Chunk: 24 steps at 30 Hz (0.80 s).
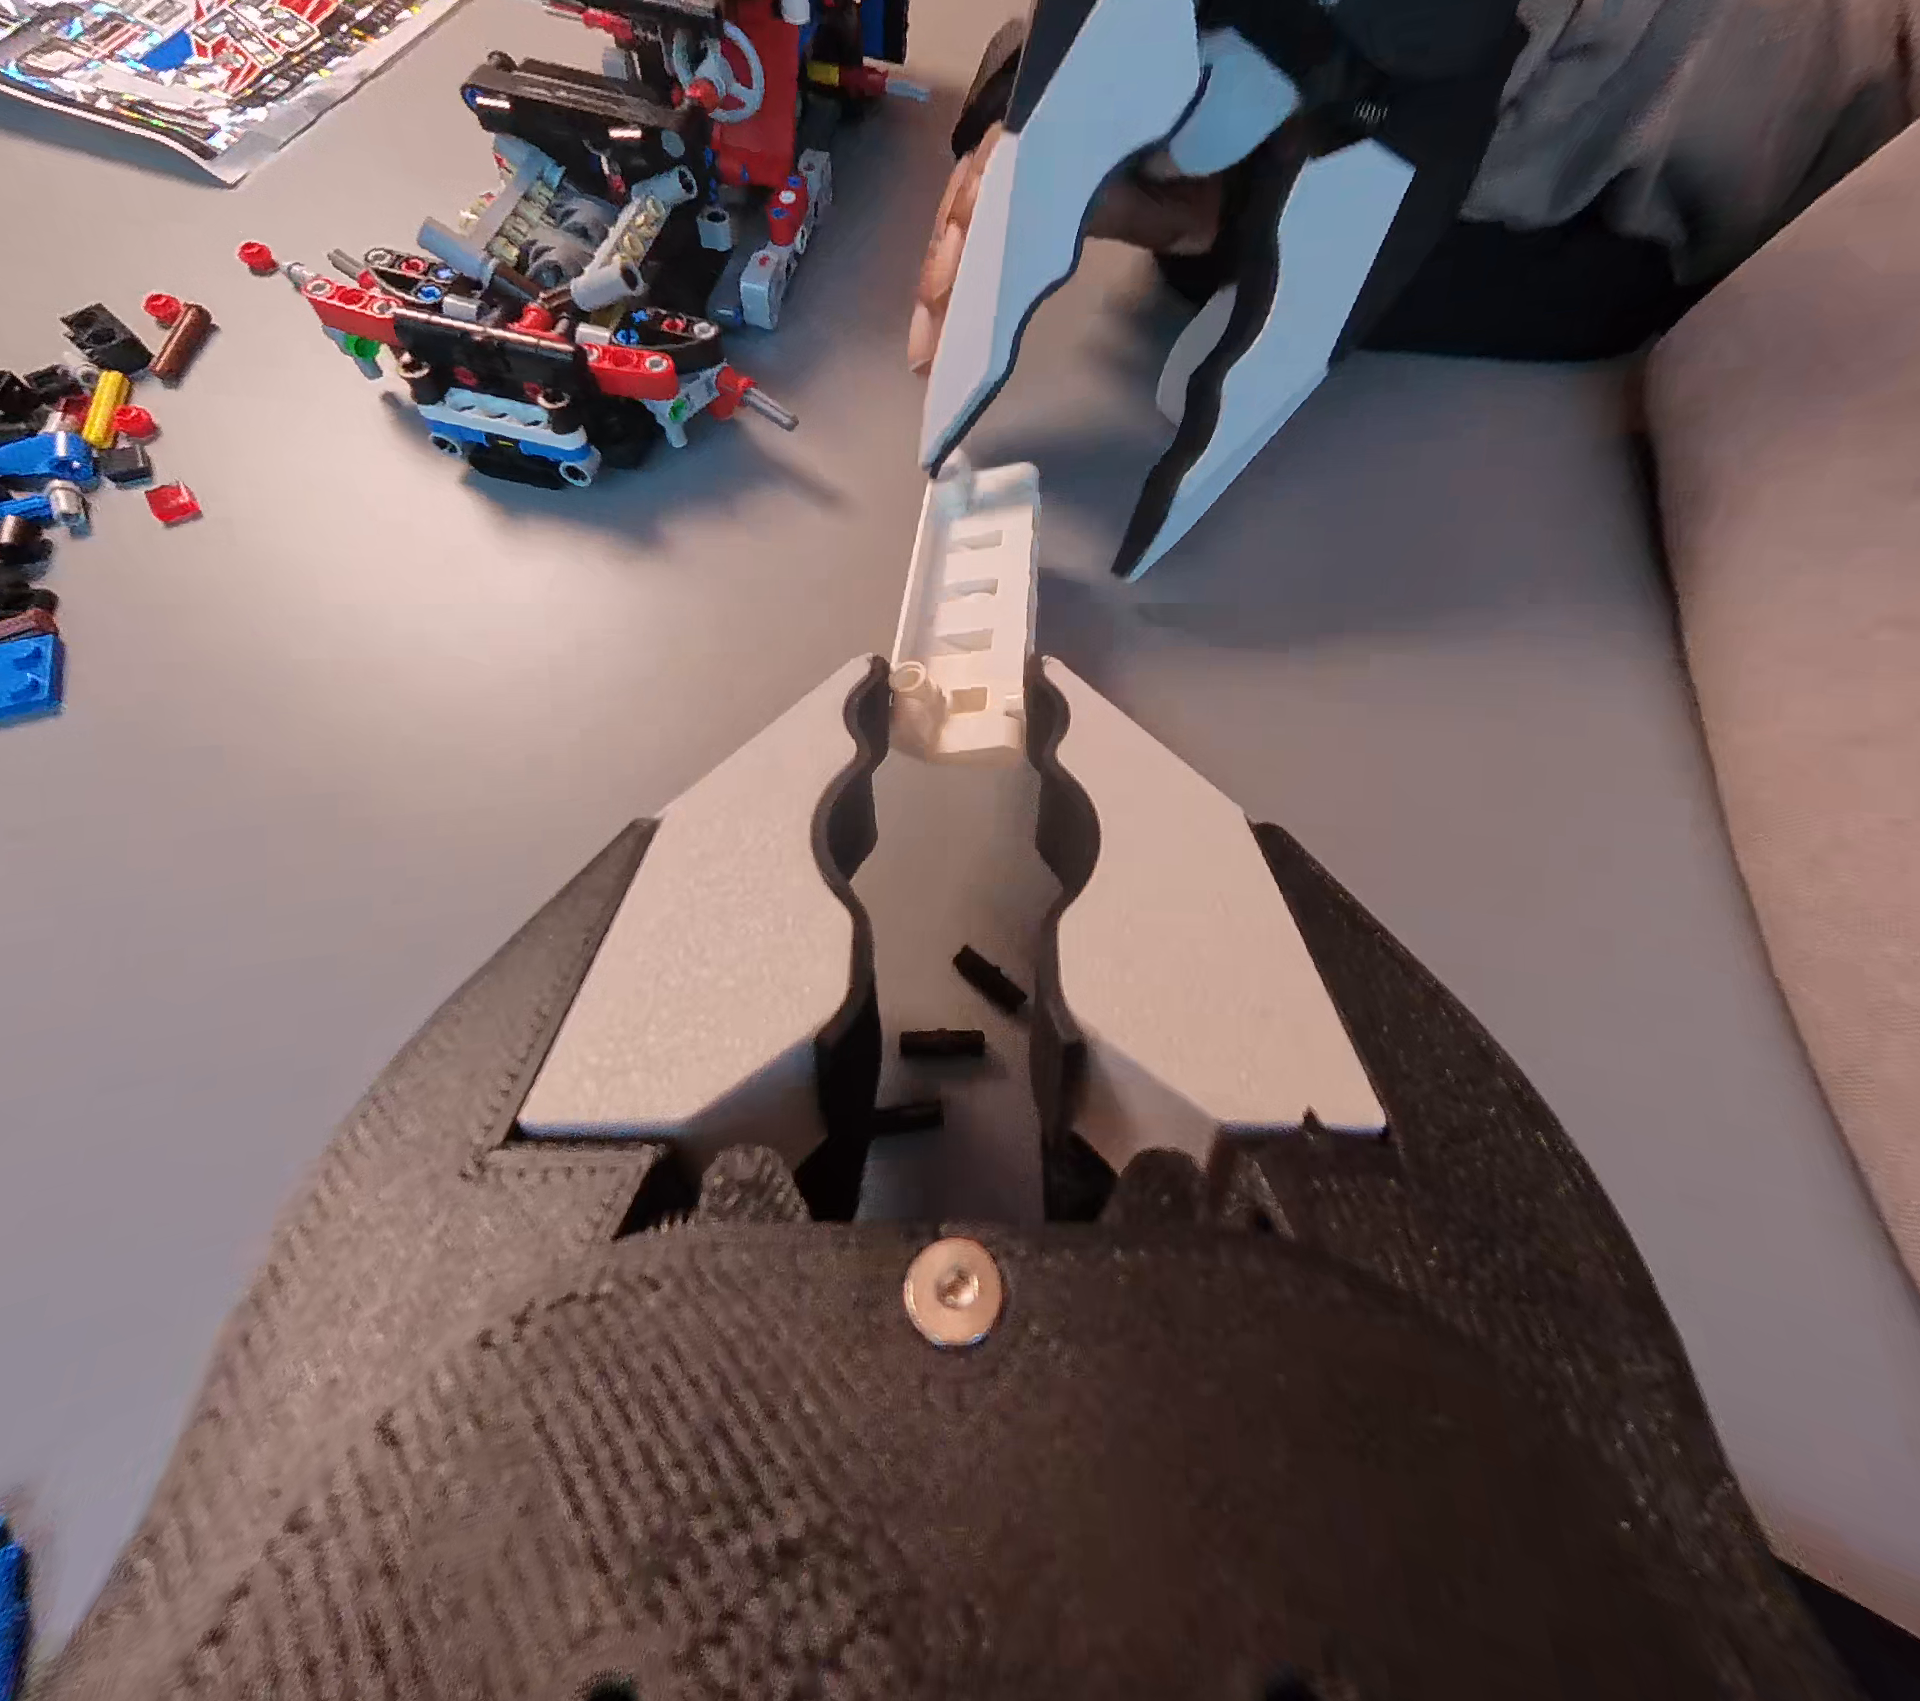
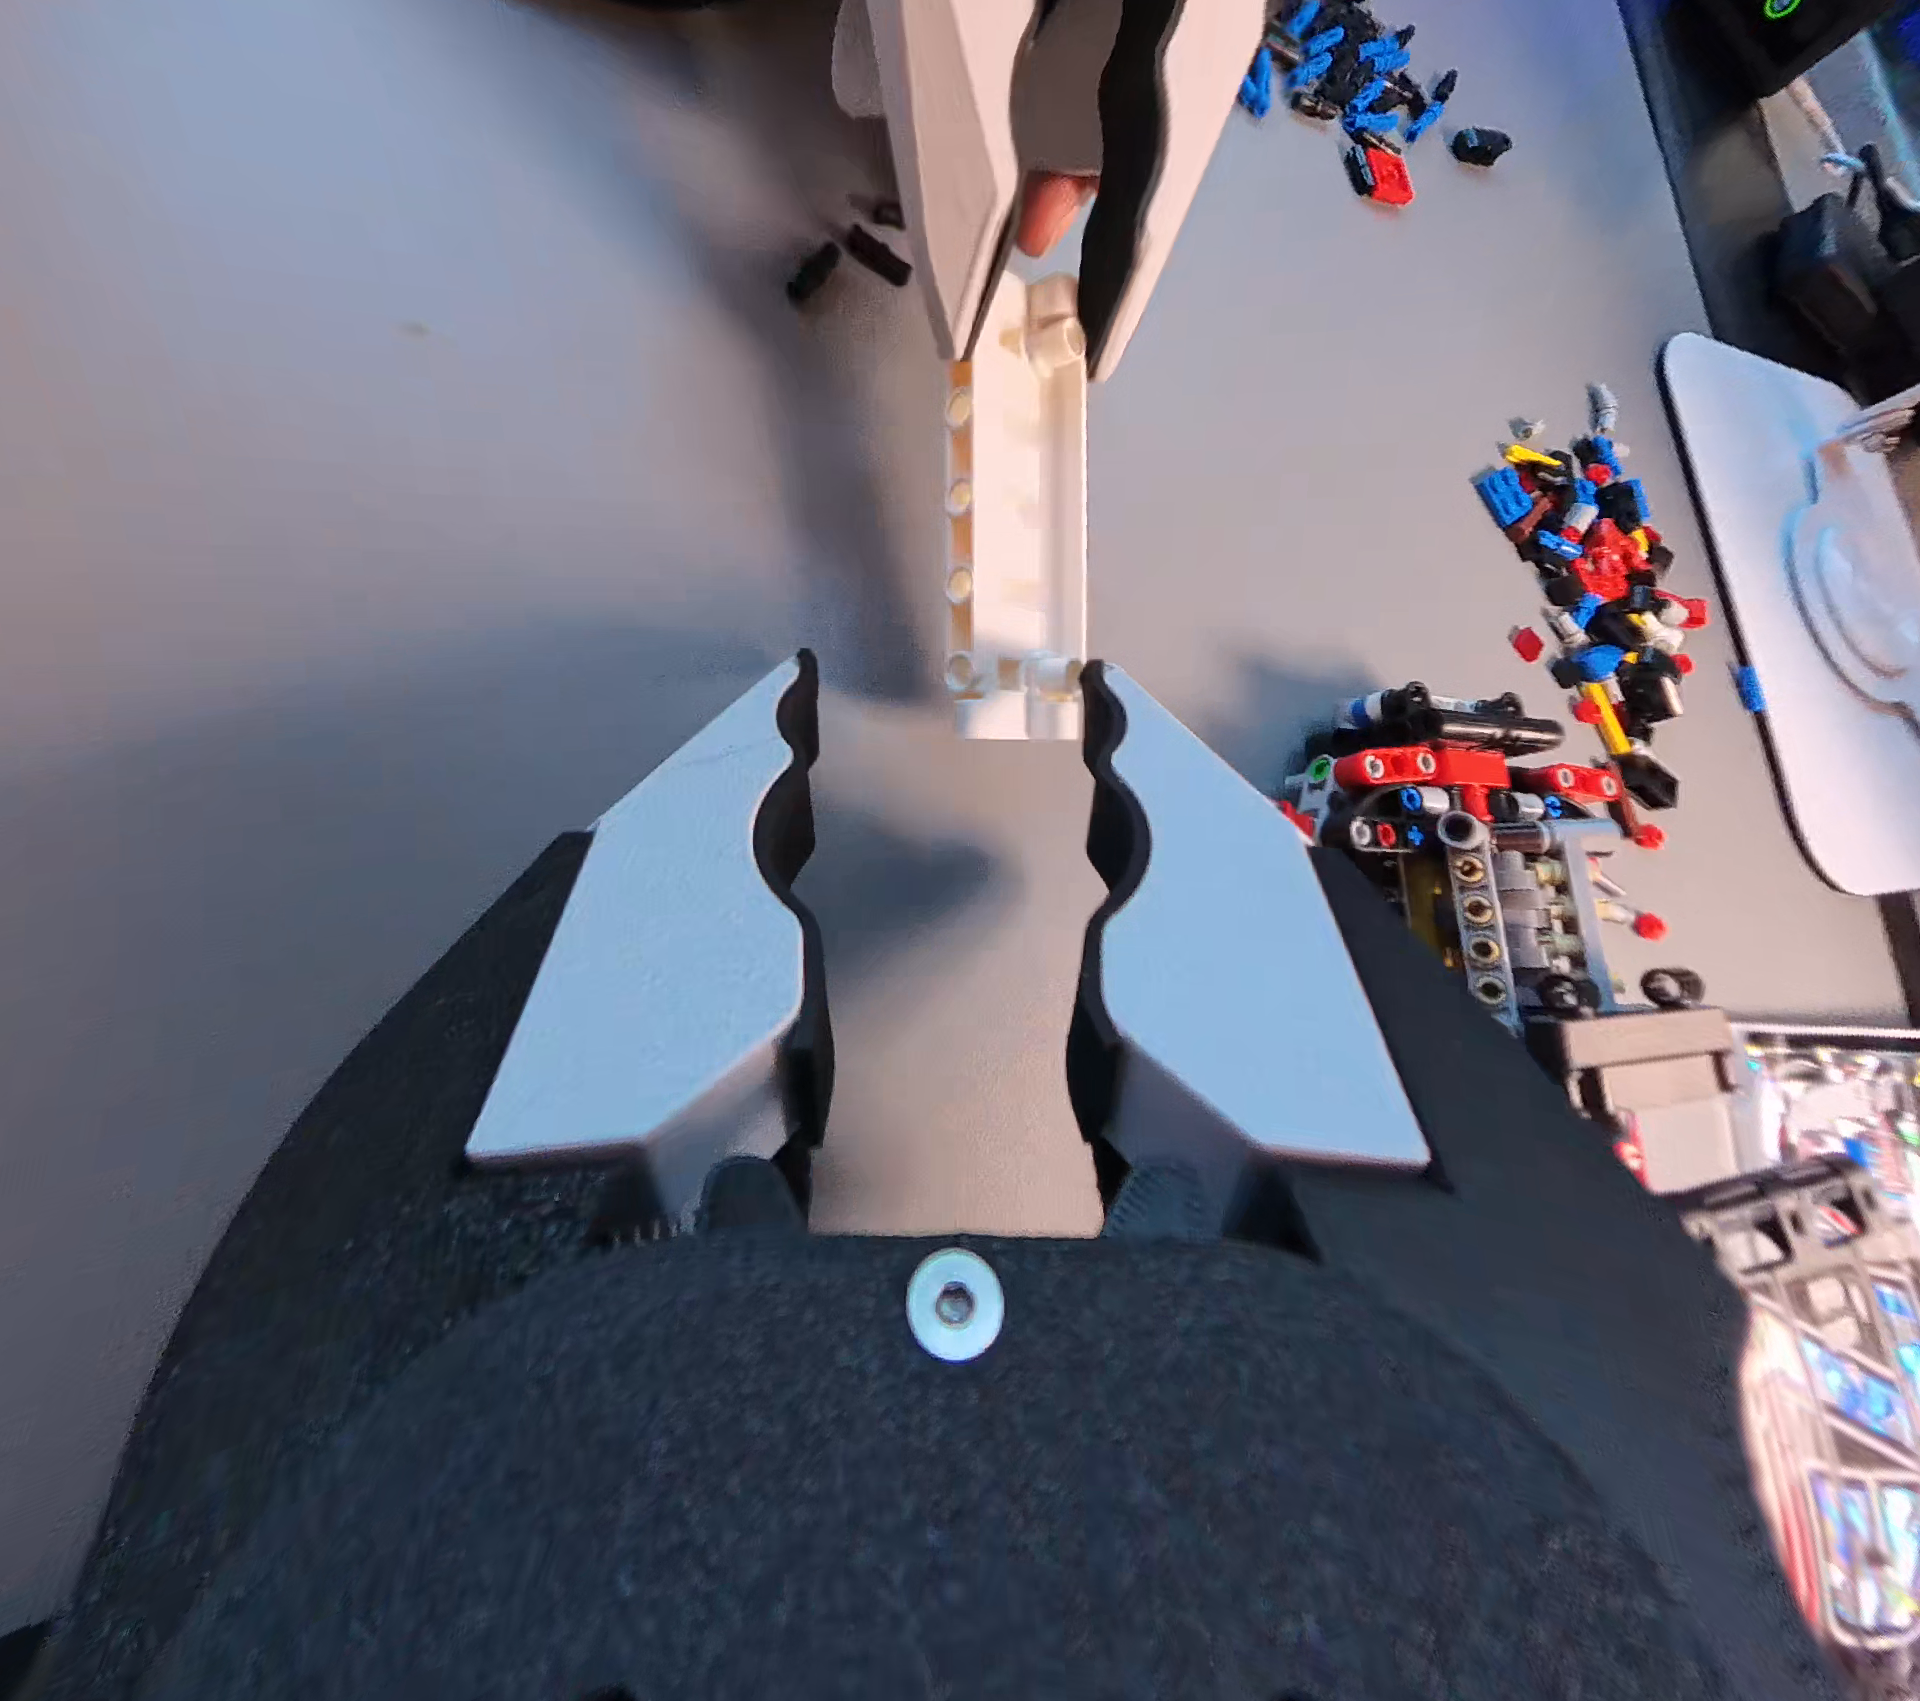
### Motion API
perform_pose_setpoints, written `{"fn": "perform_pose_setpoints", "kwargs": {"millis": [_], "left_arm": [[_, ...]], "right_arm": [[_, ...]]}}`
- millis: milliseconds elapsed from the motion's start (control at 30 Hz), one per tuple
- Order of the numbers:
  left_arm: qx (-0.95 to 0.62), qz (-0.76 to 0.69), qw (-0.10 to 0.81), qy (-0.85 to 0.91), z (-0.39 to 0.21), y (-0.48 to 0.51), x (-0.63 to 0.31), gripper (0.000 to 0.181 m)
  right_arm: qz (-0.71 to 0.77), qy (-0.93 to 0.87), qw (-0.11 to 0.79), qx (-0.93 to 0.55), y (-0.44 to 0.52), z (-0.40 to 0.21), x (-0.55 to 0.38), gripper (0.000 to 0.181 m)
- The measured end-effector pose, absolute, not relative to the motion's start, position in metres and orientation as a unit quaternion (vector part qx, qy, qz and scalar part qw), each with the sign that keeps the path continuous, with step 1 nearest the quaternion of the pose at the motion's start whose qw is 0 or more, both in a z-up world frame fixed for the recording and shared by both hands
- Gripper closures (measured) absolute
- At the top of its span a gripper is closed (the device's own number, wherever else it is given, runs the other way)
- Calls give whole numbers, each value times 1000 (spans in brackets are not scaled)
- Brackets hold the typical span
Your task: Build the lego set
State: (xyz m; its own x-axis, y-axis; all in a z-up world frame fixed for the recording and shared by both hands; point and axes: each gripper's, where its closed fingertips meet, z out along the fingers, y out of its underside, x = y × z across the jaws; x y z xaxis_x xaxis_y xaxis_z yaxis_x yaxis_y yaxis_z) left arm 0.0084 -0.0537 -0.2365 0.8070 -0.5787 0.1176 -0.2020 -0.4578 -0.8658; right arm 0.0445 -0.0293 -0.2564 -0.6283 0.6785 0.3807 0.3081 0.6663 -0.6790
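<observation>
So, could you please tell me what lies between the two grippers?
A long white lego beam spans it: left gripper clamps one end, right gripper's open jaws meet the other. Both wrist views show it.

The right gripper (image 2: 948,685) is hovering over the grey table (image 2: 364,456) with its fingers spread apart; one fingertip is sitting just beside the near end of a long white lego panel (image 2: 1013,550). The left gripper (image 2: 1023,363) is reaching in from the far side, its fingertips pinching the panel's far end. The half-built lego car (image 2: 1496,851) is standing to the right, with a pile of loose pieces (image 2: 1600,571) behind it and a few black pins (image 2: 852,264) lying near the left gripper.
</observation>
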Motion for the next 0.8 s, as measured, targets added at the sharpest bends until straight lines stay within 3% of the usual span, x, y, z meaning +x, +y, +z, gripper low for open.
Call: {"fn": "perform_pose_setpoints", "kwargs": {"millis": [133, 467, 533, 600, 800], "left_arm": [[-827, -240, 465, 206, -230, -53, 8, 157], [-815, -274, 476, 187, -225, -54, 3, 160], [-819, -259, 473, 197, -228, -54, 3, 159], [-827, -239, 465, 207, -234, -55, 2, 158], [-840, -201, 440, 245, -248, -58, 5, 156]], "right_arm": [[268, -847, 361, -285, -23, -257, 32, 158], [399, -801, 278, -351, -24, -234, 40, 162], [398, -799, 273, -359, -20, -236, 40, 163], [394, -799, 284, -356, -18, -236, 40, 176], [321, -843, 316, -294, -23, -252, 46, 176]]}}
